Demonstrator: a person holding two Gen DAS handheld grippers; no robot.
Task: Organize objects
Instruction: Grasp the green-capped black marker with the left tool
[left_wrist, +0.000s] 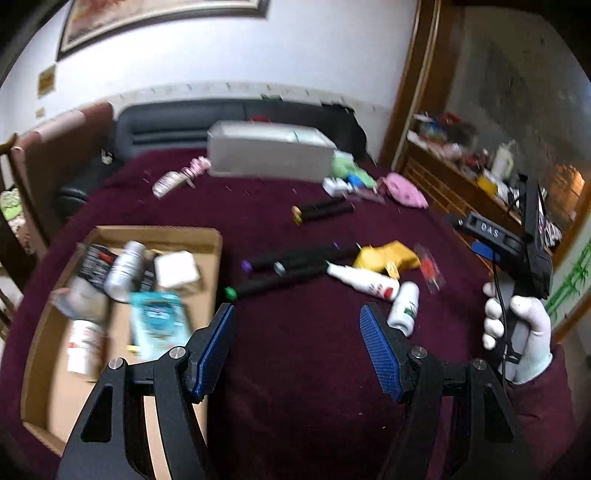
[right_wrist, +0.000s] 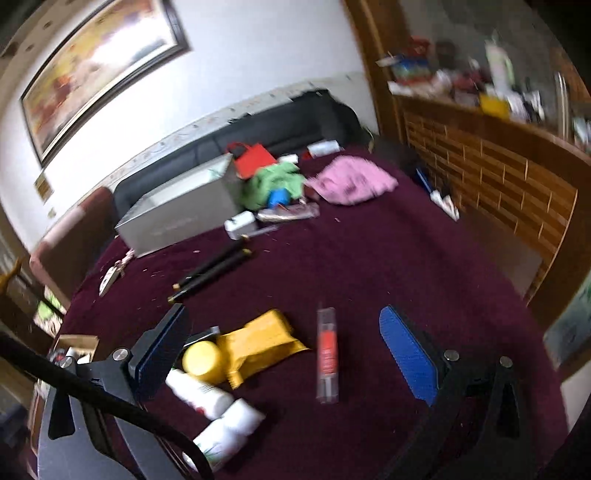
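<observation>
In the left wrist view my left gripper (left_wrist: 297, 314) hangs open over the maroon cloth (left_wrist: 295, 387), with nothing between its blue pads. A cardboard box (left_wrist: 155, 233) at its left holds bottles and packets. Ahead lie black tubes (left_wrist: 295, 258), a yellow packet (left_wrist: 388, 256) and two white bottles (left_wrist: 364, 282). A white-gloved hand (left_wrist: 517, 325) holds the other tool at the right. My right gripper (right_wrist: 284, 325) is wide open above the yellow packet (right_wrist: 266, 343), a red clear packet (right_wrist: 327, 354) and the white bottles (right_wrist: 199, 391), touching none.
A grey box (right_wrist: 177, 214), green cloth (right_wrist: 273, 181) and pink cloth (right_wrist: 351, 179) lie at the far side. Two more black tubes (right_wrist: 210, 271) rest mid-cloth. A cluttered wooden cabinet (right_wrist: 498, 177) stands at the right, and a dark sofa (left_wrist: 184, 122) runs behind.
</observation>
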